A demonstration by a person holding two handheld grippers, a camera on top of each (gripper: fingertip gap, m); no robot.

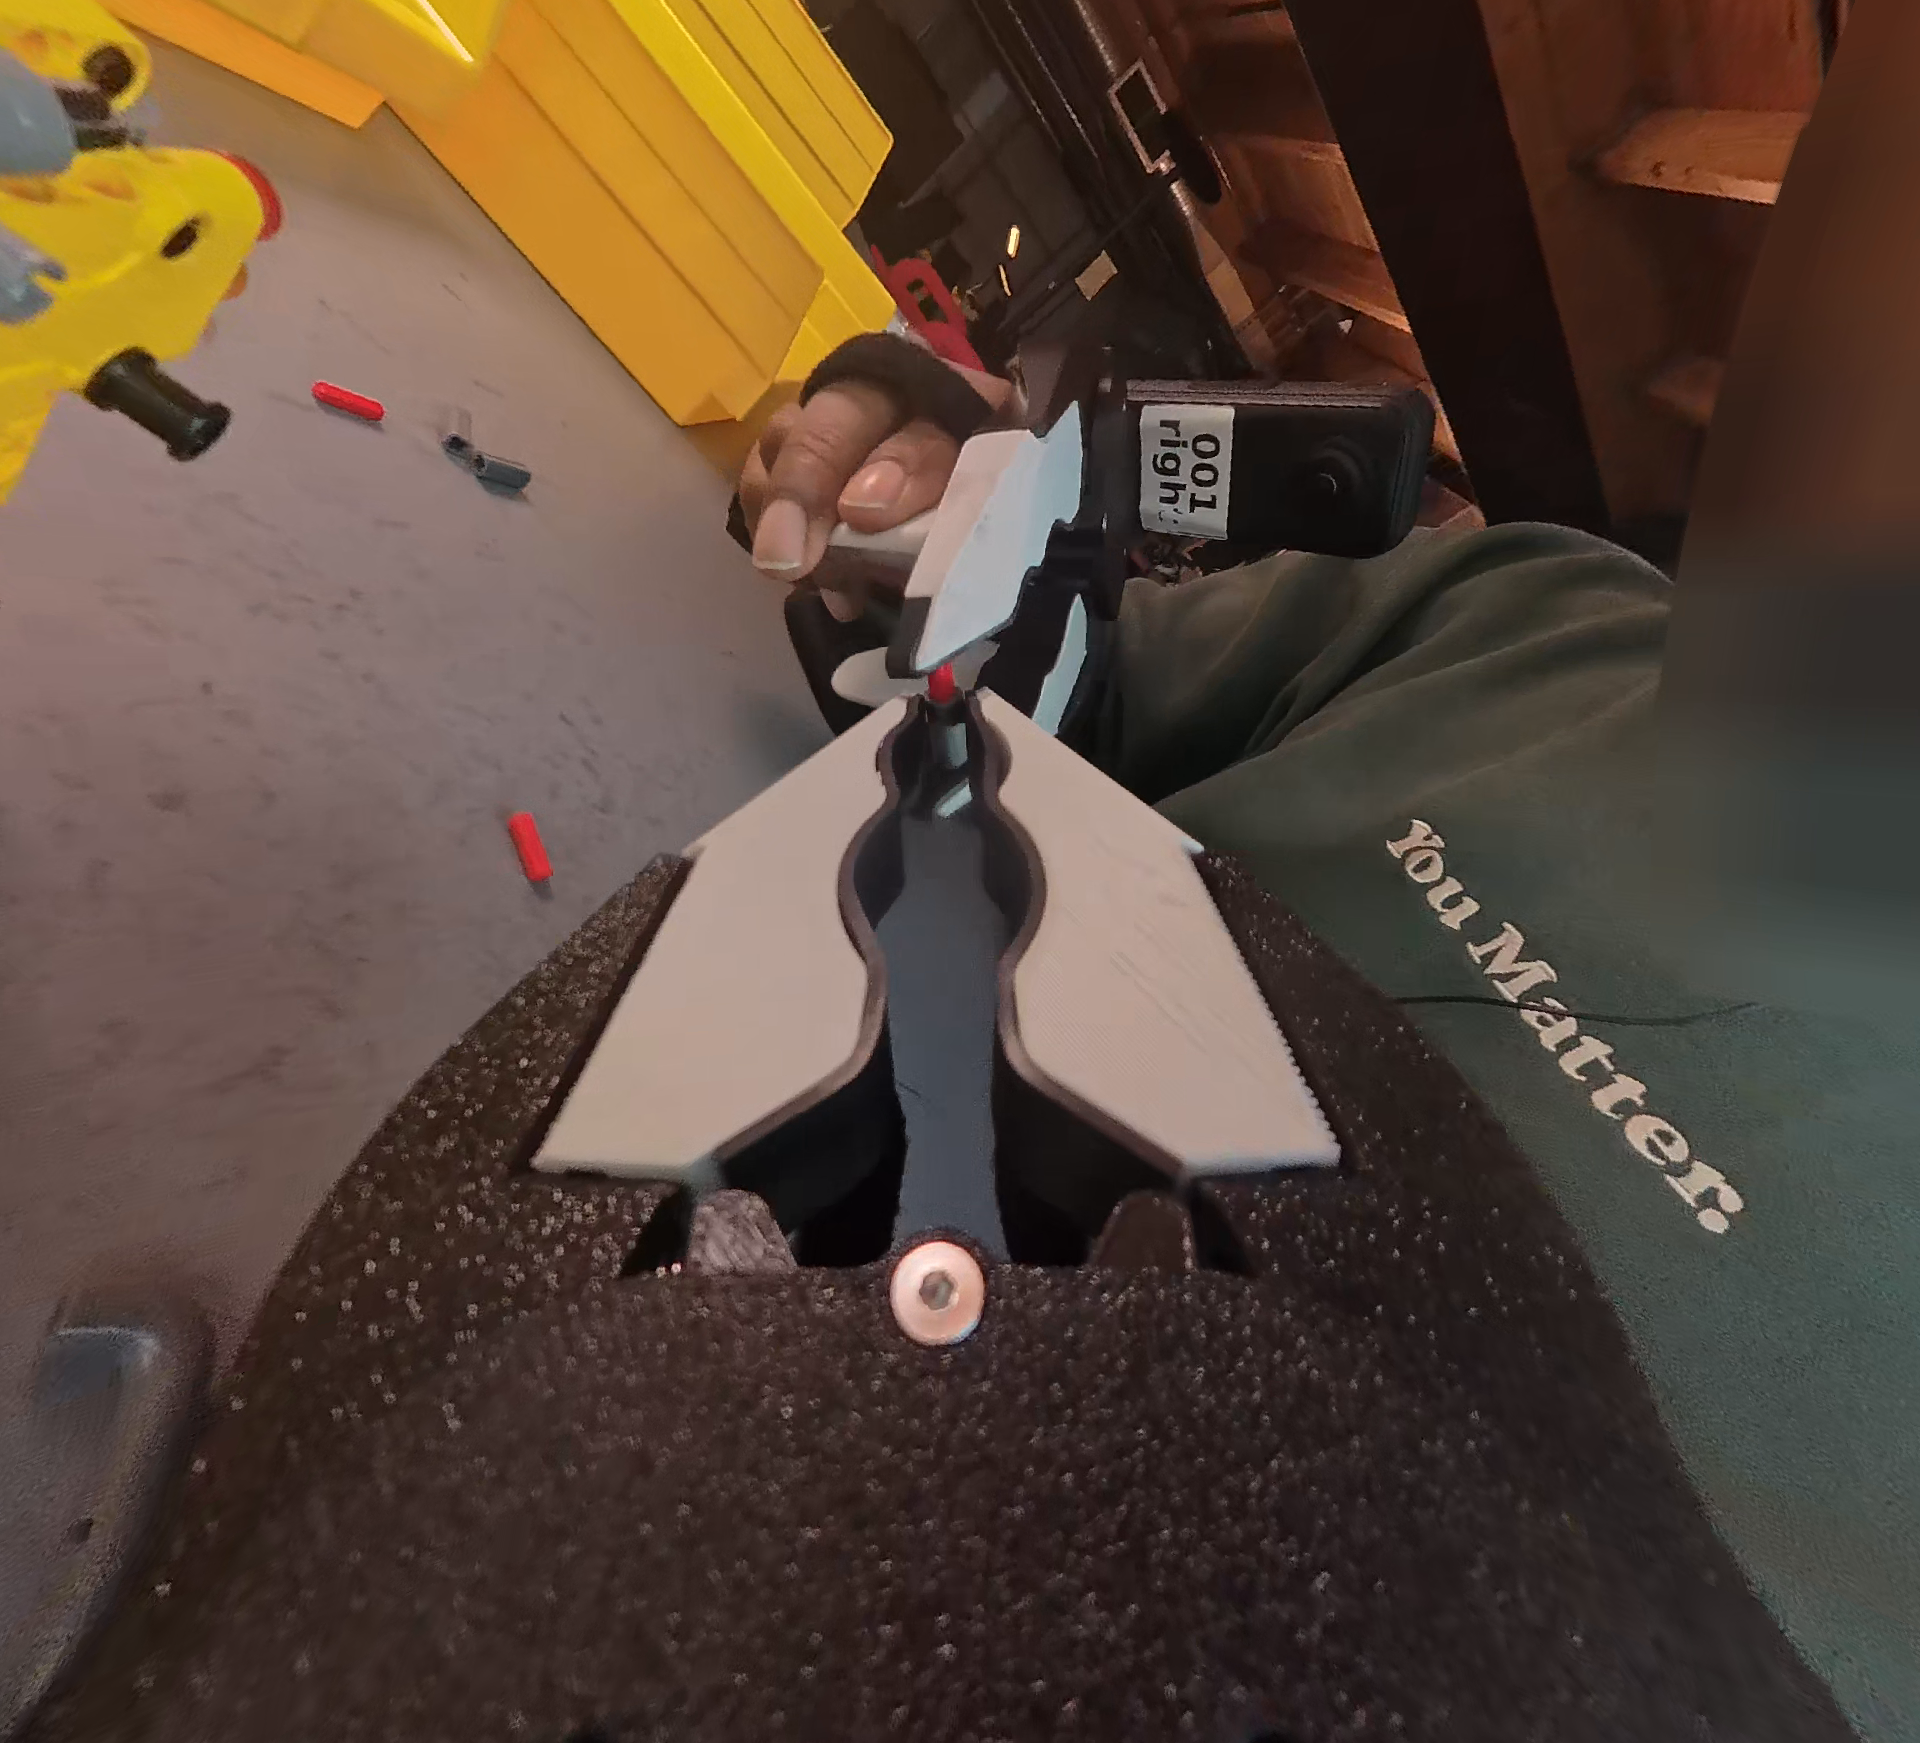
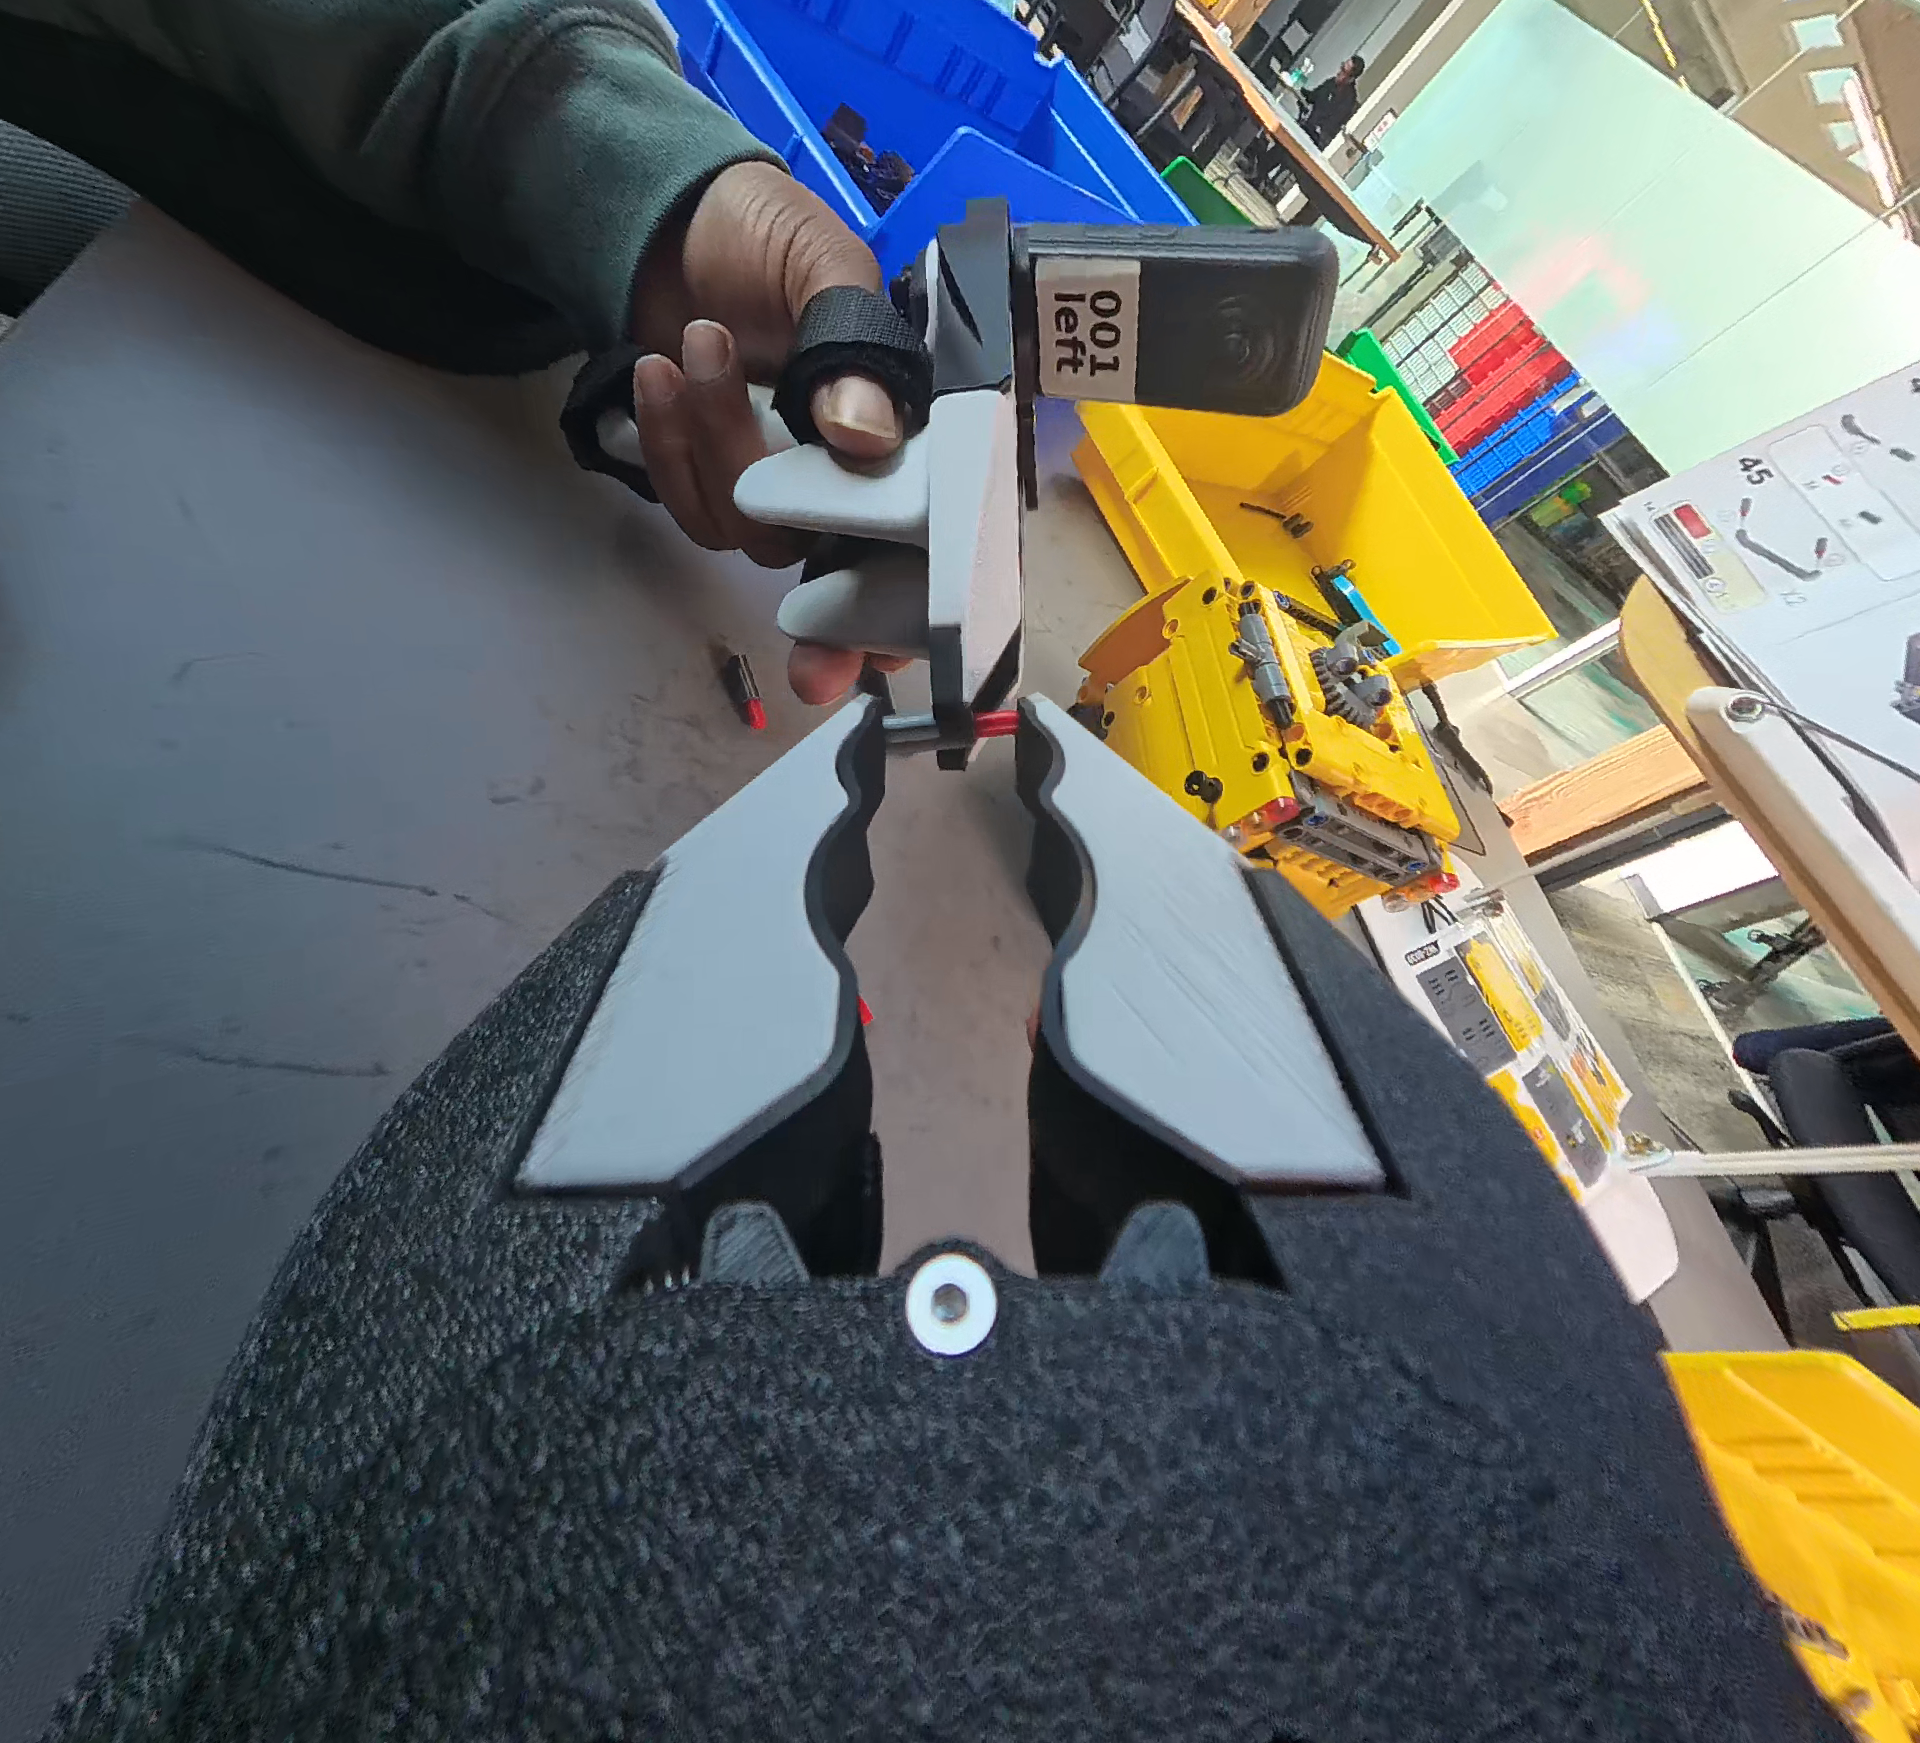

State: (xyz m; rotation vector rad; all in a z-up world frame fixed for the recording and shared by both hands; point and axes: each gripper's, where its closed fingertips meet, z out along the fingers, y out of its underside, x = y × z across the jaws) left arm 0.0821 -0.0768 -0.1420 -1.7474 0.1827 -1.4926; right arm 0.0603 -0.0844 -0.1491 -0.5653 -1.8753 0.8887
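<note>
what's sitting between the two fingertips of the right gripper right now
In the right wrist view, a small grey and red pin spans the gap at the right gripper fingertips, pinched midway by the left gripper. Behind it lies bare grey table.

Wrist cameras face each other closely; both share red-grey pin [image 1: 943, 706].

Small grey-and-red plastic pin [image 2: 940, 729] between the two grippers' tips, above grey tabletop [image 2: 312, 758]; yellow brick-built toy vehicle [image 2: 1268, 737] right of it.
</note>
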